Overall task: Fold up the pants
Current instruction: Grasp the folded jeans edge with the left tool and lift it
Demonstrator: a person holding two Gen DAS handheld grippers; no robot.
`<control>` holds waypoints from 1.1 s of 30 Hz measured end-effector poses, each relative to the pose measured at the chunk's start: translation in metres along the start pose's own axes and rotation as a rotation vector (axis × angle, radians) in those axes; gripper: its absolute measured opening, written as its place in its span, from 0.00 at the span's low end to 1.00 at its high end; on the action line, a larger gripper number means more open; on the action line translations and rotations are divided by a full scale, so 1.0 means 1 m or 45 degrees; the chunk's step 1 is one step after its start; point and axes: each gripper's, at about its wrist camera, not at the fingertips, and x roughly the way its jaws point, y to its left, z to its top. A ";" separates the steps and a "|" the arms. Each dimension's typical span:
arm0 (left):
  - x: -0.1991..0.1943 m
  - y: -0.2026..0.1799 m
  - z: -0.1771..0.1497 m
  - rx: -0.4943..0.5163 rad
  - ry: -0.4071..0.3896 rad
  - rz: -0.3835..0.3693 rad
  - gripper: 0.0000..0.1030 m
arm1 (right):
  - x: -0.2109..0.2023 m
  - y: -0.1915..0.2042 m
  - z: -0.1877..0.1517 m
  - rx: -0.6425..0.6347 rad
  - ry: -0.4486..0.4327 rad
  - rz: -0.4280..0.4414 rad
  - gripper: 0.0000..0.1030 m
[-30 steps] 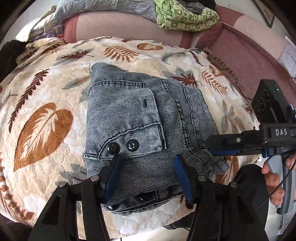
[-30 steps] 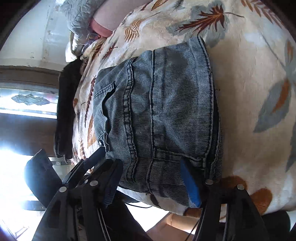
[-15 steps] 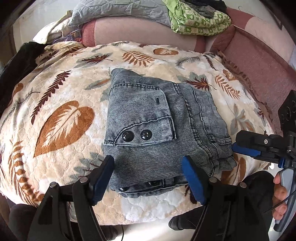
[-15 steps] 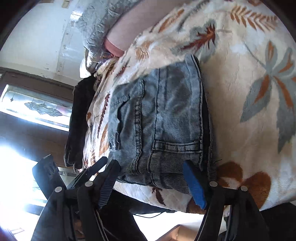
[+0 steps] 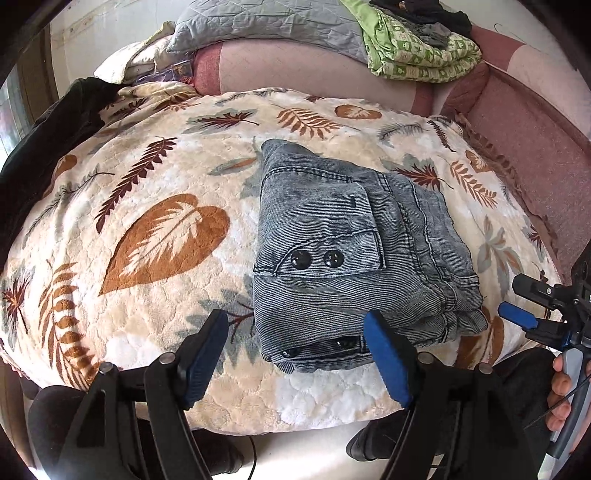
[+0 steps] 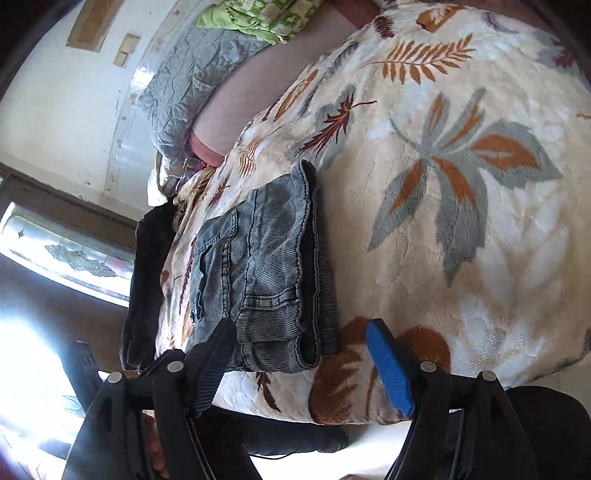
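The grey-blue denim pants (image 5: 351, 258) lie folded into a compact stack on the leaf-print blanket (image 5: 147, 184), two dark buttons on the top flap. My left gripper (image 5: 295, 317) hovers just short of the stack's near edge, open, with its blue pads clear of the cloth. In the right wrist view the same pants (image 6: 266, 266) lie left of centre near the blanket (image 6: 461, 184) edge. My right gripper (image 6: 300, 326) is open in front of the stack's corner, gripping nothing. It also shows at the right edge of the left wrist view as the right gripper (image 5: 517, 314), held by a hand.
A folded green patterned cloth (image 5: 417, 48) and a grey quilt (image 5: 258, 26) sit on the pink sofa back (image 5: 517, 129). A dark garment (image 5: 37, 147) lies at the blanket's left edge. A person's dark-trousered legs are below the near edge. A window (image 6: 55, 251) is at left.
Both grippers have drawn back from the pants toward the near edge and their jaws have widened. The right gripper has swung away to the right of the stack.
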 end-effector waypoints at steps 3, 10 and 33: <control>0.000 0.014 0.007 -0.043 -0.001 -0.061 0.74 | 0.005 0.002 0.013 0.004 0.037 -0.035 0.74; 0.026 0.075 0.039 -0.344 0.045 -0.346 0.74 | 0.018 0.008 0.051 0.005 0.058 -0.067 0.74; 0.107 0.081 0.068 -0.378 0.244 -0.713 0.74 | 0.103 0.014 0.077 0.054 0.371 0.013 0.75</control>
